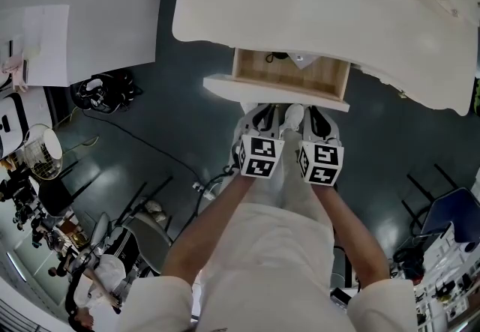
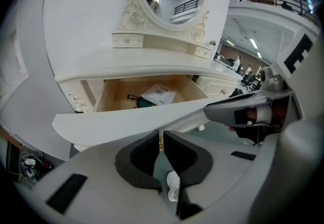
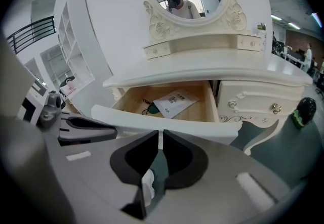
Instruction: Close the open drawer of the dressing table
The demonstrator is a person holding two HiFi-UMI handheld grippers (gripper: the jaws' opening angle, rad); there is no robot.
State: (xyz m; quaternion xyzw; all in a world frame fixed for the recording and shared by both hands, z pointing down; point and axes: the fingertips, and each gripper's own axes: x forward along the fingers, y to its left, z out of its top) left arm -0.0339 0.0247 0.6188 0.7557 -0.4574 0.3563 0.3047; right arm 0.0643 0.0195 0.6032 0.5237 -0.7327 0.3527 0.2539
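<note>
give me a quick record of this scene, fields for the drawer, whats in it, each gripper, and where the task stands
drawer: open, pulled out from under the dressing table
contents: printed paper sheet, small dark corded item
left gripper: shut, empty, tips by the drawer front
right gripper: shut, empty, tips by the drawer front, beside the left one
contact: cannot tell whether the tips touch the front
task status: drawer not yet closed

Open drawer (image 1: 289, 74) near left gripper (image 1: 259, 115), right gripper (image 1: 319, 118).
</note>
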